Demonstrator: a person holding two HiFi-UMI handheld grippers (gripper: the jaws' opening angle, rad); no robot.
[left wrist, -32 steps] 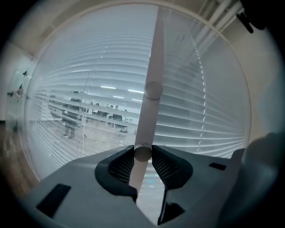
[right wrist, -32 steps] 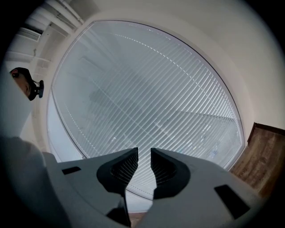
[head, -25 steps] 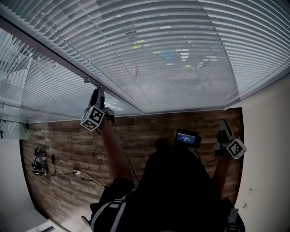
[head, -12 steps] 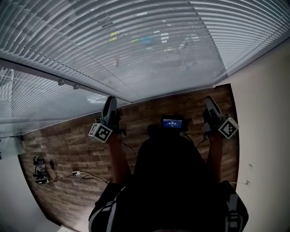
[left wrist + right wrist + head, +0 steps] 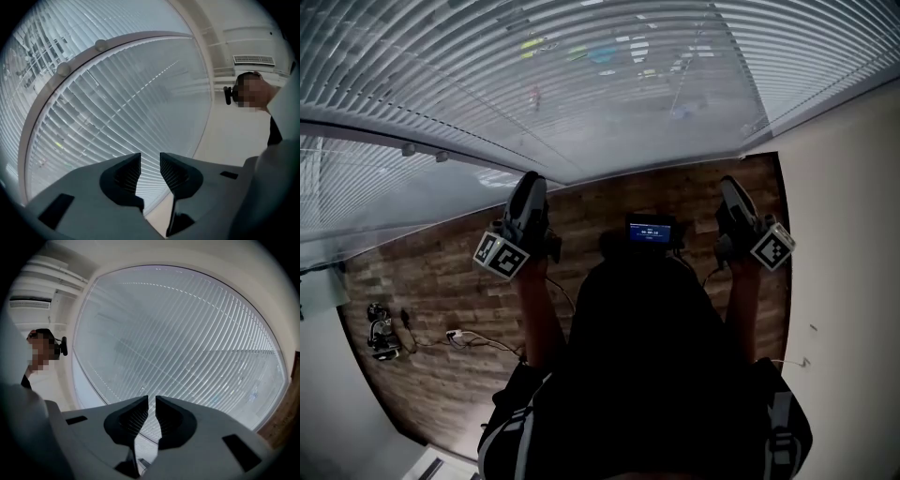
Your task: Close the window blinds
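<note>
White slatted window blinds (image 5: pixel 609 84) fill the top of the head view and hang down over the glass. My left gripper (image 5: pixel 528 199) is held up in front of them, a little below the window frame bar (image 5: pixel 441 141). Its jaws stand open a finger's width with nothing between them, and the blinds (image 5: pixel 117 108) show through the gap of the left gripper (image 5: pixel 150 157). My right gripper (image 5: pixel 729 192) is raised level with it near the blinds' right edge. The right gripper (image 5: pixel 152 399) has only a narrow slit between its pads, holding nothing, facing the blinds (image 5: pixel 187 343).
Two small knobs (image 5: pixel 408 150) sit on the frame bar. A pale wall (image 5: pixel 853 281) borders the window on the right. Wood-plank floor (image 5: pixel 450 281) lies below, with a small device and cables (image 5: pixel 380 333) at the left. A lit screen (image 5: pixel 649 230) sits on the person's chest.
The left gripper has dropped away from the knob on the frame bar. The right gripper has risen, so both now stand level. The head view has shifted toward the left.
</note>
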